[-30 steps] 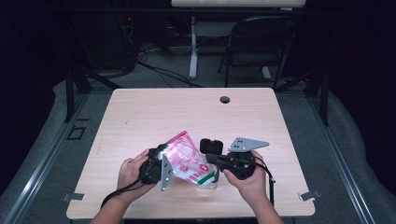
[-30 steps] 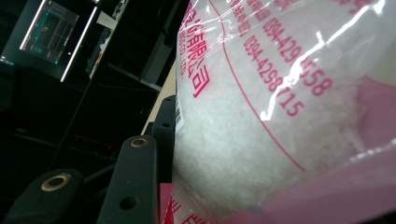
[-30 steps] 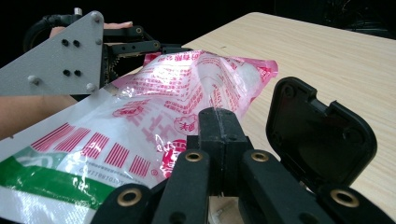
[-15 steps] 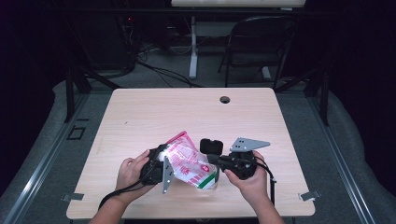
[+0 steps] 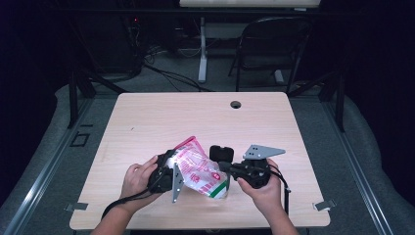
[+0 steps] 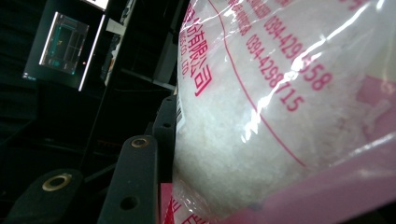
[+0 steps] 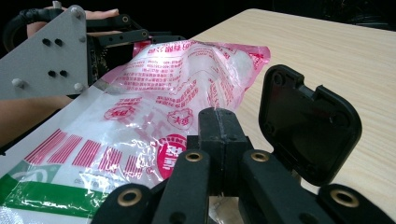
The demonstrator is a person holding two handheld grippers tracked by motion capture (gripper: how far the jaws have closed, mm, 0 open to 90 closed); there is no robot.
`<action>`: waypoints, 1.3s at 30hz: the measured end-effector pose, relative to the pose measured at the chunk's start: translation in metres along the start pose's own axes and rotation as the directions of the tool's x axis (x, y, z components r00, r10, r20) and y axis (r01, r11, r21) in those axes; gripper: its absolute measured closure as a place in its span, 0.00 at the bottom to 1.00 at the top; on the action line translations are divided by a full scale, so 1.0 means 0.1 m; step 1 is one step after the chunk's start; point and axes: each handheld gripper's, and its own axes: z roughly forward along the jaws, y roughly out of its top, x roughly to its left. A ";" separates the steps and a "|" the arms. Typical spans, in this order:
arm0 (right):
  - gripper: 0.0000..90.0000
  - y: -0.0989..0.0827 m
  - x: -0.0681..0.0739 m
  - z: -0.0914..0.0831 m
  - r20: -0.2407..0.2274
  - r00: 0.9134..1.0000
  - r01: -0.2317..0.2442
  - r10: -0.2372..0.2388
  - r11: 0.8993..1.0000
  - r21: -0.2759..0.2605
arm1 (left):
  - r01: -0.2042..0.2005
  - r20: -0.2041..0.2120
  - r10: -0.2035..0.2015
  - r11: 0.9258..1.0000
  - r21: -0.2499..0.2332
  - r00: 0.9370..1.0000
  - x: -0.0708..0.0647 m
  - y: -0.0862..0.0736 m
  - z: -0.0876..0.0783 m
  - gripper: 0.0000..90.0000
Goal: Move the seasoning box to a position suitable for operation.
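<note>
You are handling one clear plastic bag with pink and red print and a green band at its bottom, full of white grains (image 5: 200, 169). It is lying tilted near the front of the one pale wooden table (image 5: 195, 117), stretched between your two claws. Your left gripper (image 5: 169, 171) is pressing its jaws about half closed on the bag's fat upper part; in the left gripper view the white grains (image 6: 261, 116) are bulging right against the black jaw. Your right gripper (image 5: 227, 166) is holding its jaws fully closed, tips together, at the bag's lower end (image 7: 140, 140); whether film is pinched between them you cannot tell. One black rounded flap (image 7: 308, 123) is standing just beside the right claw. Beyond the table, one dark folding chair (image 5: 274, 49) is standing.
</note>
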 end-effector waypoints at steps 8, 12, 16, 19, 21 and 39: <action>1.00 -0.01 -0.05 0.01 0.002 1.000 -0.015 0.015 1.000 -0.008 | -0.036 -0.018 0.037 0.999 0.025 0.999 0.02 0.04 0.00 0.69; 1.00 -0.02 -0.09 0.04 0.003 1.000 -0.024 0.024 1.000 -0.005 | -0.051 -0.032 0.052 0.998 0.038 0.998 0.01 0.04 0.01 0.69; 1.00 -0.03 -0.11 0.07 0.000 1.000 -0.031 0.031 1.000 -0.003 | -0.053 -0.028 0.055 0.997 0.052 0.998 0.00 0.03 0.03 0.69; 1.00 -0.05 -0.13 0.11 0.001 0.999 -0.036 0.036 0.999 0.008 | -0.049 -0.021 0.051 0.997 0.056 0.998 -0.02 0.01 0.06 0.69; 1.00 -0.07 -0.14 0.13 -0.001 0.999 -0.038 0.038 0.999 0.015 | -0.056 -0.014 0.057 0.996 0.065 0.998 -0.03 -0.01 0.07 0.69; 1.00 -0.14 -0.17 0.21 -0.008 0.999 -0.053 0.053 0.998 0.029 | -0.073 -0.053 0.076 0.995 0.067 0.996 -0.15 -0.06 0.06 0.69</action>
